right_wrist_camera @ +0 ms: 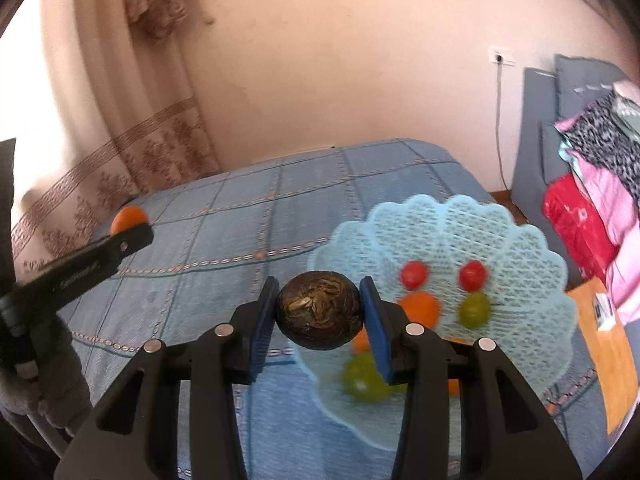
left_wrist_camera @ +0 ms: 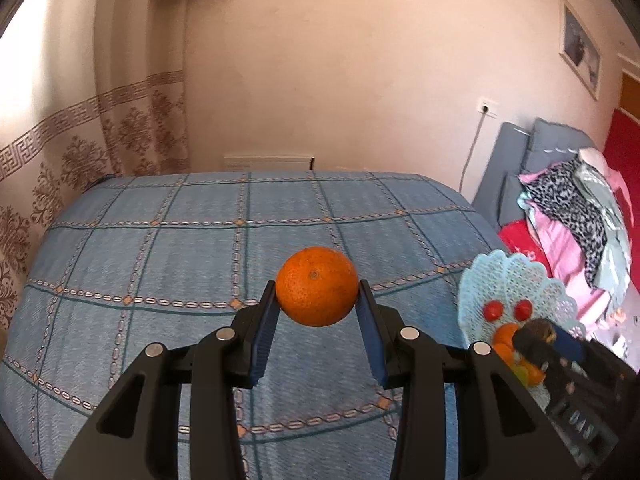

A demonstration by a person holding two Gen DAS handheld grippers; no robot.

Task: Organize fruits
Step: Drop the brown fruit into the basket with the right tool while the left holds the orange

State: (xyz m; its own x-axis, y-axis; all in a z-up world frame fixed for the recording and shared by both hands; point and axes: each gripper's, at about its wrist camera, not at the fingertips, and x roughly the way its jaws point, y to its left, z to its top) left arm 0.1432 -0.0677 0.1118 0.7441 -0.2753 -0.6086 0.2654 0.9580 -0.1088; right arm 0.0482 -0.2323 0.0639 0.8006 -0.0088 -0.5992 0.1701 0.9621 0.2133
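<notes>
Left gripper (left_wrist_camera: 318, 300) pinches an orange (left_wrist_camera: 317, 286) above the checked cloth (left_wrist_camera: 160, 260); right gripper (right_wrist_camera: 320, 308), over the basket (right_wrist_camera: 520, 248), clamps a dark mottled fruit (right_wrist_camera: 320, 310) (lettering unreadable).

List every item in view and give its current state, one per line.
orange: clamped in the left gripper, held above the bedspread.
dark brown fruit: clamped in the right gripper, lifted.
blue lace basket: on the bed, holding fruit.
two red fruits: in the basket, side by side.
green fruit: in the basket, below the right-hand red one.
</notes>
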